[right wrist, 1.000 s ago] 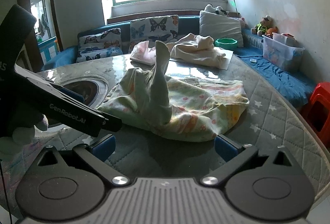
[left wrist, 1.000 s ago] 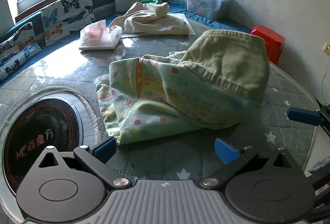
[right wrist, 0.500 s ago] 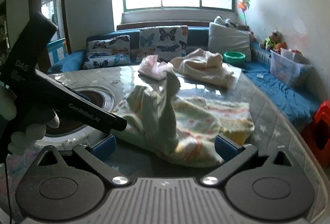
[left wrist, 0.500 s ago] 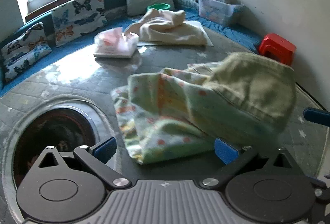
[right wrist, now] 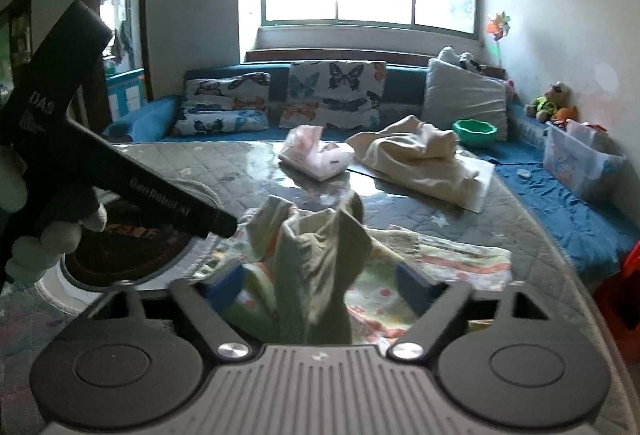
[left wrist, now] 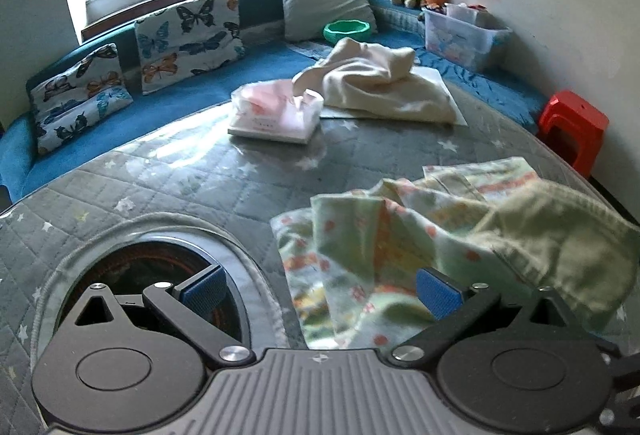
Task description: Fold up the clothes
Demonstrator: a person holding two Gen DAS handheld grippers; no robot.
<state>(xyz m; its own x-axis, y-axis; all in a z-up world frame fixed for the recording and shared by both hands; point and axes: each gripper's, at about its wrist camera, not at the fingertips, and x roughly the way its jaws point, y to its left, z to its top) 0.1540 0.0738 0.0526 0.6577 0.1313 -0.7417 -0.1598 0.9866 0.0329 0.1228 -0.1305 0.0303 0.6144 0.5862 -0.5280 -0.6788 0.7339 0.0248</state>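
Both the left tongs point(left wrist: 318, 293) and the right tongs point(right wrist: 320, 285) are spread, holding nothing, over the floral garment point(left wrist: 420, 231), which lies rumpled near the table's point(left wrist: 224, 179) right edge. Its green flap point(right wrist: 320, 271) stands bunched between the right tongs; closing there could, I judge, pinch several layers and set a crooked fold.

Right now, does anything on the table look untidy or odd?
Yes: the floral garment lies crumpled, one green part sticking up between the open right gripper's fingers. The cream cloth behind is also bunched.
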